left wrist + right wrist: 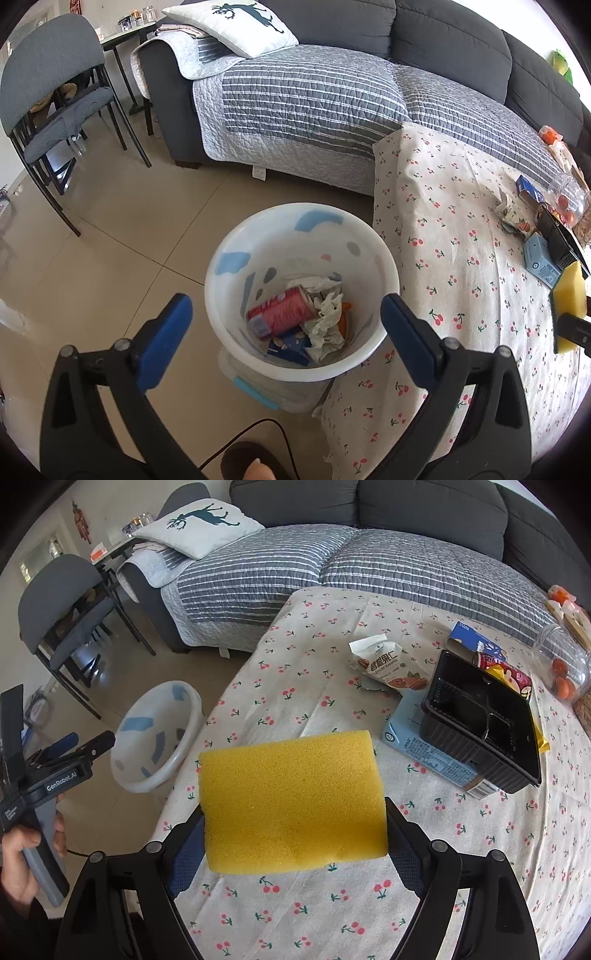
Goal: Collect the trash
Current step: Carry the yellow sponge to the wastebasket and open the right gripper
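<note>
A white trash bin point(384, 258) stands on the floor beside the table; it also shows in the right wrist view point(155, 779). Inside lie a red can point(282, 312), crumpled paper point(327, 317) and a blue carton point(290, 347). My left gripper point(286, 336) is open and empty above the bin. My right gripper point(293, 834) is shut on a yellow sponge point(291, 801) above the table. On the cherry-print tablecloth point(314, 686) lie a nut wrapper point(384, 666), a black plastic tray point(480, 720), a light blue carton point(424, 753) and a red snack packet point(511, 674).
A grey sofa with a striped cover point(306, 99) stands behind the table and bin. A grey chair point(51, 96) stands at the left. A clear jar with orange fruit point(565, 668) lies at the table's right edge. A clear lidded box point(266, 395) sits under the bin.
</note>
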`<state>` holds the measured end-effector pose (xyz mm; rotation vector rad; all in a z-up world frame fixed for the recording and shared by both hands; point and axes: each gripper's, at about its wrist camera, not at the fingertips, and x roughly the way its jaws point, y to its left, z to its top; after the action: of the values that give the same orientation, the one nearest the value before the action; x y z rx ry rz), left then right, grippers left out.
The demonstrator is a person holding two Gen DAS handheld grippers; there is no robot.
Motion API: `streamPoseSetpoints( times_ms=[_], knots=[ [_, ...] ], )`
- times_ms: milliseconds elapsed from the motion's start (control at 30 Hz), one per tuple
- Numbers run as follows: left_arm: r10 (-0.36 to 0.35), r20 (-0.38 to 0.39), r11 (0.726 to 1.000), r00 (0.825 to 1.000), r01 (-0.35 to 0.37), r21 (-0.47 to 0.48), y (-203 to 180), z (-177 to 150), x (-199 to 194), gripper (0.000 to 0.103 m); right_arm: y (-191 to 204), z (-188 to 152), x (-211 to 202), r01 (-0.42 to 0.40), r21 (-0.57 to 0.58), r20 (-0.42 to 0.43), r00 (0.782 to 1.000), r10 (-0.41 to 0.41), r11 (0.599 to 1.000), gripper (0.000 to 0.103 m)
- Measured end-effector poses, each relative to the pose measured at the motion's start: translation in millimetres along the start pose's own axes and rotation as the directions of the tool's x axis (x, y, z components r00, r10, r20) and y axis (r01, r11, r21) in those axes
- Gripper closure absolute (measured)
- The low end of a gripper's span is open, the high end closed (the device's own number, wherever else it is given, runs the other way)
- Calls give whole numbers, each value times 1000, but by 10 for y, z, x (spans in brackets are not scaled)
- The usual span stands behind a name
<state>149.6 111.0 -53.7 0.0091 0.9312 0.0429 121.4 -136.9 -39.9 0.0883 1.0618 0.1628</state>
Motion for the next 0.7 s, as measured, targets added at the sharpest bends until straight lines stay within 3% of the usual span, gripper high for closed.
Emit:
streamPoseSetpoints(
  times_ms=[100,300,700],
  knots=[
    [12,-23,1000,1000,-13,-23,126,-39,-67,1,143,30,34,-11,-22,9,1000,11,1000,16],
    [106,-39,994,994,-106,-12,428,-198,-148,1,552,173,246,-64,-48,11,998,65,997,15],
    [72,-78,995,994,-77,-68,935,-366,-158,1,1296,498,867,-123,-59,30,992,125,991,15]
  ],
)
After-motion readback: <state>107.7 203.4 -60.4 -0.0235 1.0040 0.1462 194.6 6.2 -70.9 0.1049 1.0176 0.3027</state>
